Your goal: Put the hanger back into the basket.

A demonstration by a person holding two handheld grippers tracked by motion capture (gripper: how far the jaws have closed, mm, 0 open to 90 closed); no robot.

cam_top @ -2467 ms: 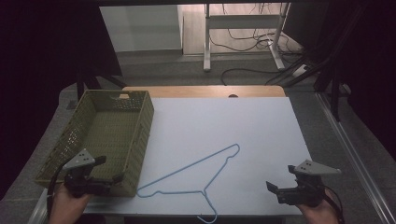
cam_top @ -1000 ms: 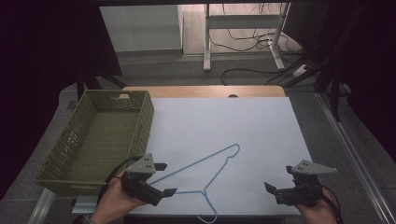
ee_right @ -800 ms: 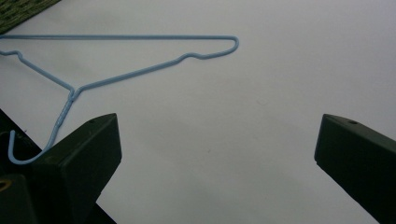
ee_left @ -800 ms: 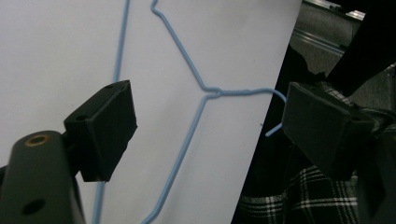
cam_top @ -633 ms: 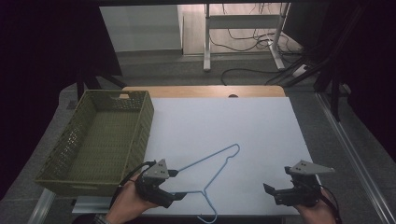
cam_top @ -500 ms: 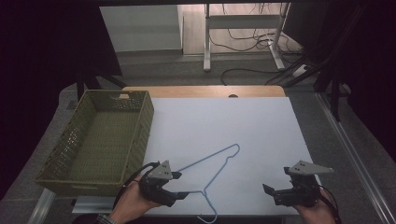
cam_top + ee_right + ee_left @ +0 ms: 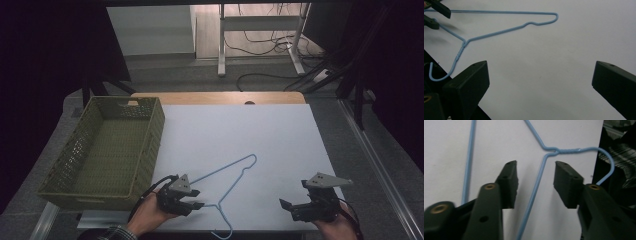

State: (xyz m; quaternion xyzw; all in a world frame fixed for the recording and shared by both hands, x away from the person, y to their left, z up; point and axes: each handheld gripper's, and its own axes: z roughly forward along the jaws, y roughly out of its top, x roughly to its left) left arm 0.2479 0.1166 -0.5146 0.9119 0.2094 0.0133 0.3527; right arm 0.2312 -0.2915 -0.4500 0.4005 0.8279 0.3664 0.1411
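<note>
A light blue wire hanger (image 7: 222, 170) lies flat on the white table (image 7: 280, 140), its hook reaching over the front edge. My left gripper (image 7: 199, 199) is low over the hanger's left shoulder wire, just short of the twisted neck (image 7: 556, 151). In the left gripper view, my left gripper (image 7: 536, 182) has that wire running between its pads without touching either. Its jaws have just been closing and are still open. My right gripper (image 7: 289, 210) rests near the front right of the table. In its own view, my right gripper (image 7: 540, 82) is wide open over bare table, with the hanger (image 7: 499, 32) farther off.
An olive green plastic basket (image 7: 152, 150) stands at the table's left side, close behind my left hand. The table's front edge runs just below both hands. Beyond the far edge are a dark floor, cables and a table leg frame.
My left hand came from beside the basket rightward and down to the hanger, and its jaws narrowed around the shoulder wire. The right gripper and the hanger stayed put.
</note>
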